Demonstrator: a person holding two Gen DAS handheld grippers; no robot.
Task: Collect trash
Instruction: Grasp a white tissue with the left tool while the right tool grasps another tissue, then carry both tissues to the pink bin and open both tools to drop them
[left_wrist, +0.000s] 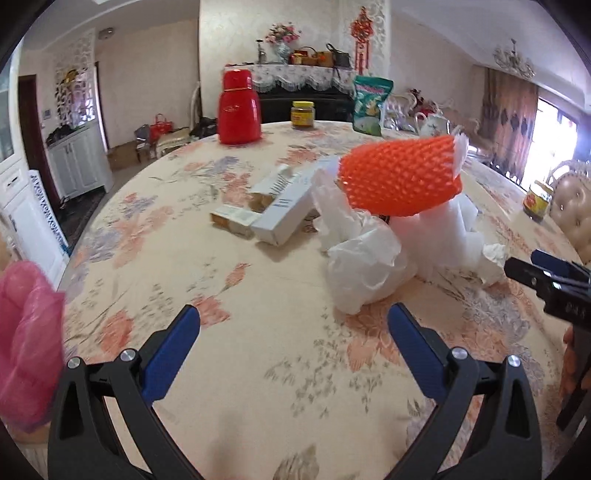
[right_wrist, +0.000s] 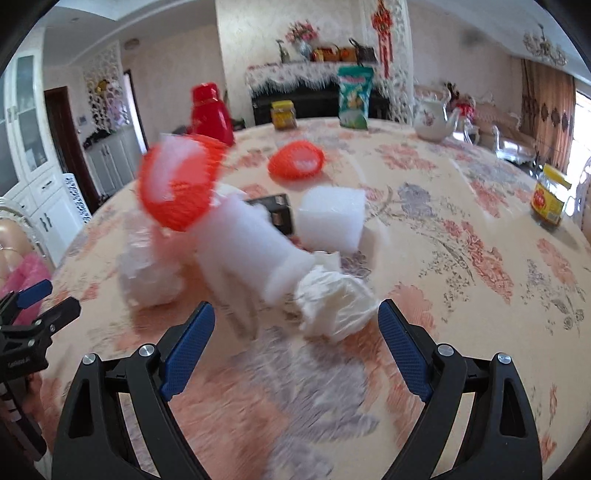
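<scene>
Trash lies heaped mid-table: an orange foam net (left_wrist: 400, 175) (right_wrist: 177, 184) atop white foam pieces (left_wrist: 448, 236) (right_wrist: 251, 240), a crumpled white plastic bag (left_wrist: 364, 258), crumpled tissue (right_wrist: 334, 301) (left_wrist: 493, 256), a white foam block (right_wrist: 330, 216), a second orange net (right_wrist: 297, 162) and small cartons (left_wrist: 280, 212). My left gripper (left_wrist: 293, 345) is open, just short of the plastic bag. My right gripper (right_wrist: 295, 343) is open, with the tissue just ahead of its fingertips. A pink bag (left_wrist: 26, 339) (right_wrist: 27, 275) hangs at the table's left edge.
On the floral table (left_wrist: 258, 369) stand a red thermos (left_wrist: 238, 107), a yellow-lidded jar (left_wrist: 303, 114), a green snack bag (left_wrist: 371, 105), a white teapot (right_wrist: 432, 118) and another jar (right_wrist: 550, 199) at the right edge. Chairs and cabinets ring the table.
</scene>
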